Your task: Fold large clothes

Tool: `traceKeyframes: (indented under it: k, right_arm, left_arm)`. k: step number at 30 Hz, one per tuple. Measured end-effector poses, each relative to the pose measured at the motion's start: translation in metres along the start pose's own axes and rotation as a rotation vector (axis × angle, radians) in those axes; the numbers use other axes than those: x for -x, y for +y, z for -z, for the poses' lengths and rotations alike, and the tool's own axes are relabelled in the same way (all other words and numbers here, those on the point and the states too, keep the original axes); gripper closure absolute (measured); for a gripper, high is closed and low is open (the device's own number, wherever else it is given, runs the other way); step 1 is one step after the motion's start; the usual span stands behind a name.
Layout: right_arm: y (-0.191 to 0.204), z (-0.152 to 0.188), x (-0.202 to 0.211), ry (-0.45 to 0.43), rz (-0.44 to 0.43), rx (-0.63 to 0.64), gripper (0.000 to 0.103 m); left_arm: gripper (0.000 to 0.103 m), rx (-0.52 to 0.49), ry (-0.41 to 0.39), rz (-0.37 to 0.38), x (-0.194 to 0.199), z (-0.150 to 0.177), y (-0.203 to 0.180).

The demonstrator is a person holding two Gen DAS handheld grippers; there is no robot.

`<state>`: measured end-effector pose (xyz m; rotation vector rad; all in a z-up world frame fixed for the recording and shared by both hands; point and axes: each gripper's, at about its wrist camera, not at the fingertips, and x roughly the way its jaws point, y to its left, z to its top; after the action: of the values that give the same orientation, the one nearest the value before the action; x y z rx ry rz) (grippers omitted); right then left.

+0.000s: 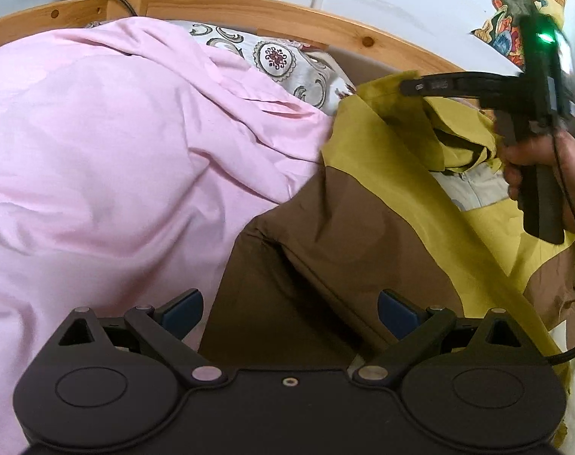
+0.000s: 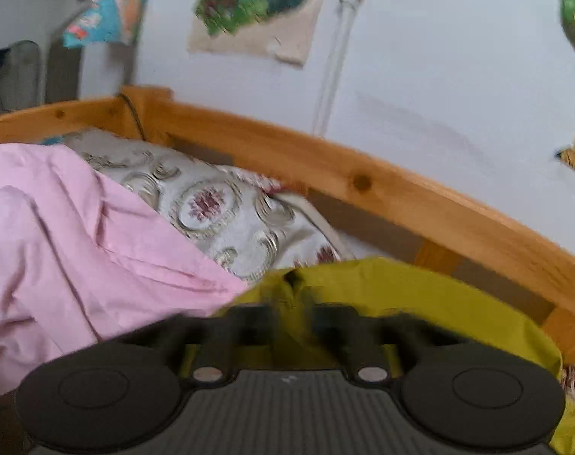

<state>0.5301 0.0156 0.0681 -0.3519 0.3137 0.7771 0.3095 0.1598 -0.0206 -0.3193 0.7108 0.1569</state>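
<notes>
Jacket (image 2: 382, 288) pinched by right tool (image 2: 291, 322) (left (image 1: 290, 313) agape).

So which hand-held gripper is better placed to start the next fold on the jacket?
Right. The right hand-held gripper is already shut on the jacket, pinching its yellow top edge and lifting it. The left hand-held gripper hangs open above the brown part, gripping nothing.

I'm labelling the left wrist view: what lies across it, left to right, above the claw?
Pink sheet → patterned pillow → brown and yellow-green jacket → right claw, shut on the jacket's yellow-green edge → hand holding it.
</notes>
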Motion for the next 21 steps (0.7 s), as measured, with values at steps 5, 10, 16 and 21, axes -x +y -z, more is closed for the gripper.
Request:
traceKeyframes:
  k: [5,10,16,21]
  right_arm:
    - [-0.02,0.013,0.067,-0.175,0.077,-0.121,0.096]
    - [-0.025,0.059,0.168,-0.34,0.183,-0.199,0.096]
    - [-0.004,0.143,0.242,-0.3,0.227,-0.35,0.096]
    - [0.01,0.193,0.254,-0.131,0.175,-0.442,0.083]
  left_arm:
    - [0.004,-0.026,-0.034,0.022,0.013,-0.001,-0.008]
    - [0.004,-0.042,-0.062,0.049,0.026,-0.001,-0.019]
    - [0.004,-0.034,-0.063,0.067,0.031,0.002,-0.03]
    - [0.004,-0.038,-0.07,0.094,0.034,0.004,-0.044]
